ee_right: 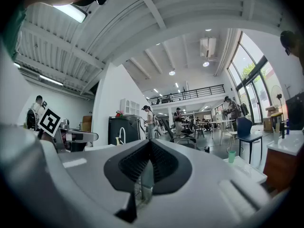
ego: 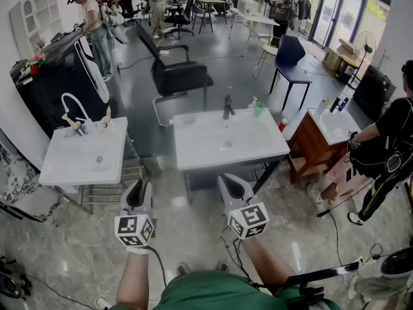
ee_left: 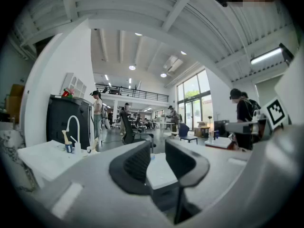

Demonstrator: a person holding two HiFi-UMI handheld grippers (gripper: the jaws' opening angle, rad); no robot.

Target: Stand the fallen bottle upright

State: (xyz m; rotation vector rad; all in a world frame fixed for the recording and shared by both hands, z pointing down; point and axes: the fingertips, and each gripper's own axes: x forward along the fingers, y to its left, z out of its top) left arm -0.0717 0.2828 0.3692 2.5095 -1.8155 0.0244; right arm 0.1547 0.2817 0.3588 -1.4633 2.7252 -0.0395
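Observation:
A white basin counter (ego: 193,148) stands ahead of me with a dark faucet (ego: 228,105), a green cup (ego: 259,109) and a clear pump bottle (ego: 253,101) along its back edge. A small red-and-white bottle (ego: 282,124) sits at its right corner; I cannot tell whether it stands or lies. Both grippers are held level, short of the counter's near edge. The left gripper (ego: 137,196) (ee_left: 158,148) has its jaws a little apart with nothing between them. The right gripper (ego: 233,187) (ee_right: 150,148) has its pads pressed together and holds nothing.
A second white basin (ego: 87,154) with a white faucet (ego: 74,105) stands at left, before a black cabinet (ego: 58,76). A black office chair (ego: 174,73) is behind the counter. At right a person (ego: 381,154) stands by a wooden vanity (ego: 322,137). Cables lie on the floor.

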